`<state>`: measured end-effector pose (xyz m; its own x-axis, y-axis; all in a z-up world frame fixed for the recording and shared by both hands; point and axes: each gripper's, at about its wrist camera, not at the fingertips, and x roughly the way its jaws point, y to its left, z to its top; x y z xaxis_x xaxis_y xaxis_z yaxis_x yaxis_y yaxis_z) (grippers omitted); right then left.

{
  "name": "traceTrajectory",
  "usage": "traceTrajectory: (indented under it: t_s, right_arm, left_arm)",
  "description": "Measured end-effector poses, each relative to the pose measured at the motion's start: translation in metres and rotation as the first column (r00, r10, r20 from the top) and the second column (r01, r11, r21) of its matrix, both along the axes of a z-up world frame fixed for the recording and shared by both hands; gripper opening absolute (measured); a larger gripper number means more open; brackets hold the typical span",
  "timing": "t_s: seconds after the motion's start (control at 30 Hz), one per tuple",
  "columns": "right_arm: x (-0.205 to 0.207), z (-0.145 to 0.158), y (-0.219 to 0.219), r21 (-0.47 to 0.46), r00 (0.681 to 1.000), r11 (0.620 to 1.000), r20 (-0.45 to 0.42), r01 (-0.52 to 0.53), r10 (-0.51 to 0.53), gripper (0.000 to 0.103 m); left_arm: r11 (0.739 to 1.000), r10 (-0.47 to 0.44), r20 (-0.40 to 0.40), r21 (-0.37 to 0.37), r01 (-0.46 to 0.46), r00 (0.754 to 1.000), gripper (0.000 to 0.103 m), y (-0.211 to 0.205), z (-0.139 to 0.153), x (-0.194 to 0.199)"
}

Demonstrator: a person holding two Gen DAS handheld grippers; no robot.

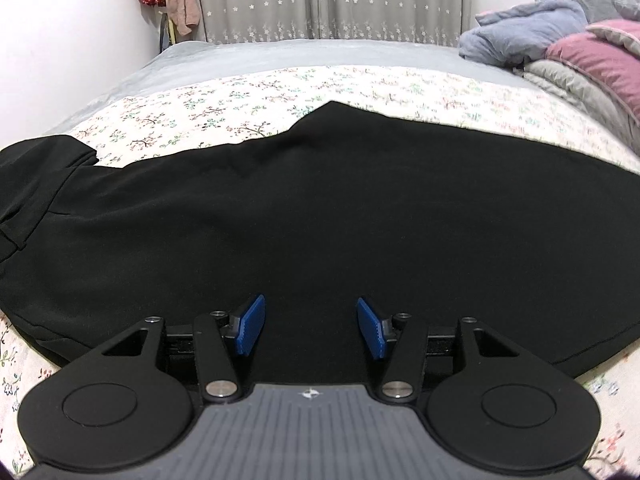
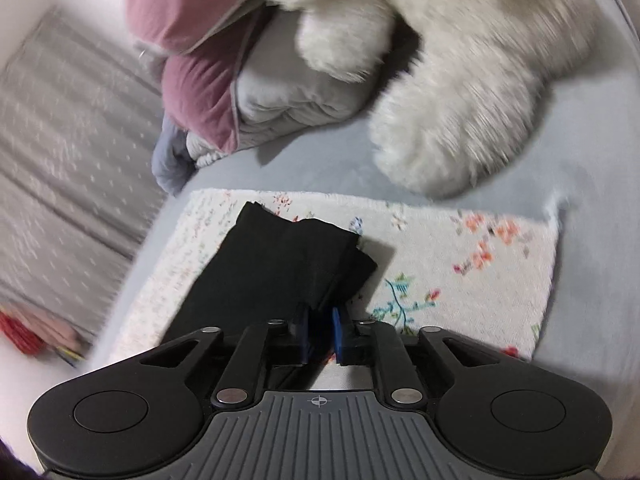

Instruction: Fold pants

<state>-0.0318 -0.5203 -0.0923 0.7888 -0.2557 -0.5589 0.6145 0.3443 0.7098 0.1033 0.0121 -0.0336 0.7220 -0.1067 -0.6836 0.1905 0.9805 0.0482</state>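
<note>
The right gripper (image 2: 320, 334) pinches the pants (image 2: 276, 264) hem to lift it—left gripper (image 1: 311, 326) hovers, jaws apart (nothing held), ready to steady the cloth.

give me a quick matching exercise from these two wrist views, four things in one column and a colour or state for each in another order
Column one:
1. pants
2. left gripper
3. right gripper
4. plush toy

Column two:
A. jaws apart, nothing between them
B. white and fluffy
C. black, spread over the floral cloth
D. closed on black fabric

Pairs: 1-C, 2-A, 3-D, 4-B
</note>
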Motion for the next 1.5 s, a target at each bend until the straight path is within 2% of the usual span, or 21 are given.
traceTrajectory:
  t_s: [0.1,0.2,0.3,0.43,0.67,0.87,1.0,1.1,1.2,1.3,1.33,1.37,1.4,1.47,1.5]
  right_arm:
    - [-0.01,-0.009,-0.004,0.106,0.996,0.993,0.073,0.044,-0.052,0.016]
    - [-0.008,-0.011,-0.004,0.134,0.994,0.99,0.09,0.052,-0.065,0.016]
    - [-0.007,-0.013,-0.006,0.161,0.991,0.986,0.115,0.054,-0.073,0.021]
    - [-0.009,-0.012,-0.008,0.179,0.986,0.983,0.151,0.042,-0.069,0.029]
    - [0.005,-0.006,-0.008,0.126,0.993,0.991,0.106,0.035,-0.049,0.031]
    - [0.01,-0.003,-0.006,0.052,0.996,0.997,0.07,0.053,-0.057,0.027]
    - [0.019,0.007,0.002,-0.09,1.0,0.996,-0.001,0.016,-0.016,0.007]
    - [0.026,0.028,0.02,-0.244,1.0,0.97,-0.011,-0.014,0.012,0.006]
    - [0.039,0.057,0.054,-0.46,0.998,0.885,-0.023,-0.067,0.063,0.006]
    - [0.059,0.086,0.103,-0.642,0.982,0.749,-0.034,-0.164,0.186,0.006]
    - [0.067,0.094,0.125,-0.699,0.968,0.683,-0.051,-0.211,0.247,0.006]
    - [0.074,0.099,0.15,-0.754,0.947,0.603,-0.079,-0.261,0.312,0.006]
    - [0.082,0.102,0.18,-0.804,0.917,0.502,-0.128,-0.319,0.378,0.006]
    - [0.096,0.096,0.244,-0.866,0.843,0.26,-0.278,-0.427,0.46,0.005]
    - [0.102,0.085,0.281,-0.87,0.79,0.115,-0.371,-0.48,0.488,0.005]
  left_arm:
    - [1.0,-0.009,0.031,-0.018,0.009,0.999,0.069,-0.004,0.007,-0.005]
    - [0.999,-0.037,0.059,0.015,0.036,0.998,0.069,-0.013,0.008,-0.008]
    - [0.999,-0.041,0.029,0.025,0.04,0.999,0.069,-0.017,0.001,-0.005]
    - [1.0,-0.02,0.006,-0.003,0.02,1.0,0.069,-0.01,-0.002,0.002]
    - [1.0,-0.009,0.007,0.0,0.009,1.0,0.069,-0.01,-0.002,0.003]
    - [1.0,-0.01,0.003,-0.01,0.01,1.0,0.069,-0.009,-0.002,0.003]
    - [1.0,-0.015,0.003,-0.014,0.015,1.0,0.069,-0.01,-0.002,0.004]
    - [0.999,-0.025,0.0,-0.032,0.025,1.0,0.069,-0.011,-0.002,0.006]
    - [0.999,-0.024,-0.003,-0.044,0.024,1.0,0.069,-0.012,0.0,0.009]
    - [0.994,-0.009,-0.023,-0.11,0.006,1.0,0.069,-0.004,0.005,0.015]
    - [0.99,0.001,-0.034,-0.143,-0.005,0.999,0.069,0.0,0.006,0.018]
    - [0.985,0.009,-0.041,-0.172,-0.016,0.999,0.069,0.004,0.008,0.02]
    - [0.98,0.016,-0.042,-0.195,-0.024,0.999,0.069,0.007,0.01,0.022]
    - [0.971,0.012,-0.042,-0.237,-0.022,0.999,0.069,0.009,0.013,0.024]
    - [0.964,-0.002,-0.049,-0.267,-0.011,0.999,0.069,0.009,0.013,0.025]
